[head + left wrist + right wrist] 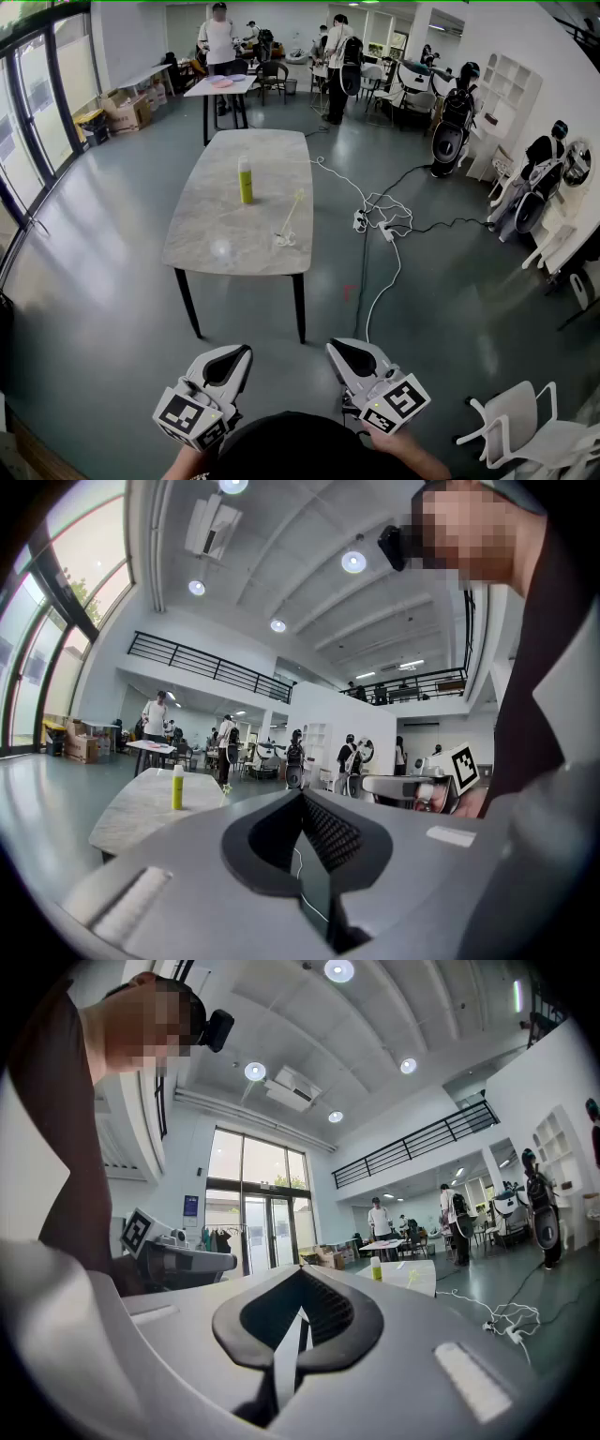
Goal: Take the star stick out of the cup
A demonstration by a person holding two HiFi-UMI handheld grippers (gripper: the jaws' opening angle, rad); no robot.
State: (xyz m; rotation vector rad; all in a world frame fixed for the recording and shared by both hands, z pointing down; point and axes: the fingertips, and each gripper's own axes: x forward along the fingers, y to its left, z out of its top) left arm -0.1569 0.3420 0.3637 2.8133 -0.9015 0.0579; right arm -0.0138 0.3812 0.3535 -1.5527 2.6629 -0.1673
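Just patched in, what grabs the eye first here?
A pale table stands mid-floor with a yellow-green bottle and, near its right edge, the star stick leaning in a clear cup. The left gripper and right gripper sit shut and empty, well short of it. White cables sprawl on the floor to its right.

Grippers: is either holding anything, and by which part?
Nothing held: left gripper and right gripper are shut, empty; the star stick is on the table.
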